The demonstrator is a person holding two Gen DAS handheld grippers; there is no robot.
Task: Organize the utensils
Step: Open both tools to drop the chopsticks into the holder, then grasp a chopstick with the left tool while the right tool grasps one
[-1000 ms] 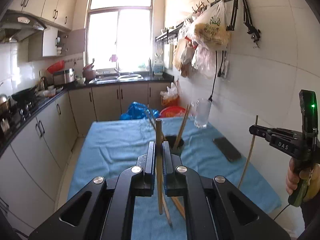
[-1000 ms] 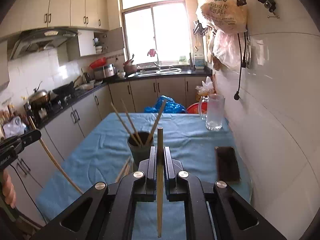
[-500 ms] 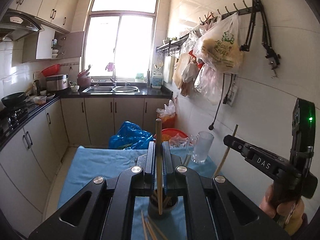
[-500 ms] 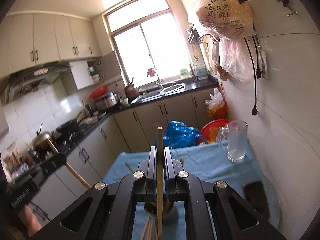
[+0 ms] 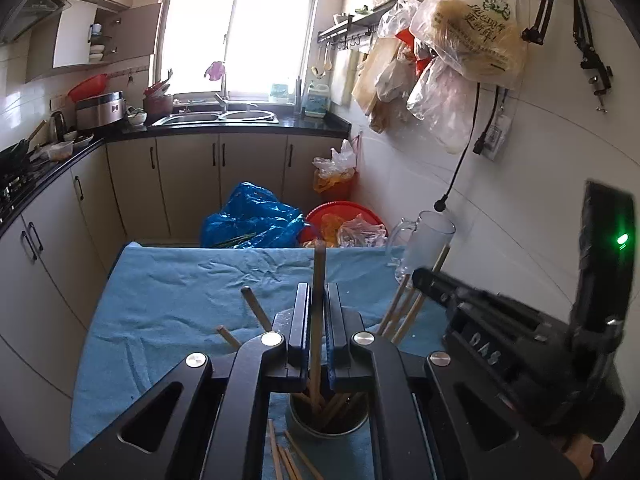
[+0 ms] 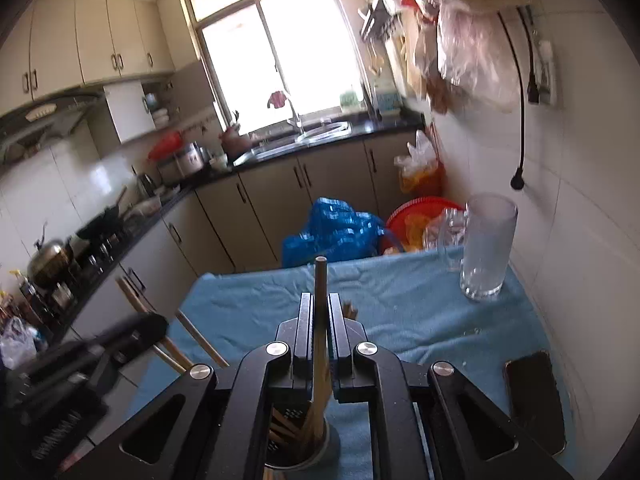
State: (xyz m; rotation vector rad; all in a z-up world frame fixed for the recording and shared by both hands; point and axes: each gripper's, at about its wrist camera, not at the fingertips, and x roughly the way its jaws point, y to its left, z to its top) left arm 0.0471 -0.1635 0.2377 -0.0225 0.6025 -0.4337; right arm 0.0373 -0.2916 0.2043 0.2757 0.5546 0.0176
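Note:
My left gripper (image 5: 318,320) is shut on a wooden chopstick (image 5: 318,276) held upright, its lower end inside the dark metal holder cup (image 5: 328,420), which holds several chopsticks. My right gripper (image 6: 320,328) is shut on another wooden chopstick (image 6: 320,284), its lower end reaching into the same holder (image 6: 298,446). Both grippers hover right above the holder on the blue cloth table (image 5: 168,300). Loose chopsticks (image 5: 286,458) lie on the cloth beside the holder. The right gripper's body (image 5: 520,344) shows at the right of the left wrist view.
A clear glass mug (image 6: 486,248) stands at the table's far right corner by the tiled wall. A black phone (image 6: 534,396) lies at the right edge. A blue bag (image 5: 252,220) and red basin (image 5: 344,220) sit beyond the table. Plastic bags (image 5: 468,36) hang overhead.
Both grippers moved in over the holder and lowered, each still holding its chopstick. The chopstick ends now reach into the cup. The two grippers came close together.

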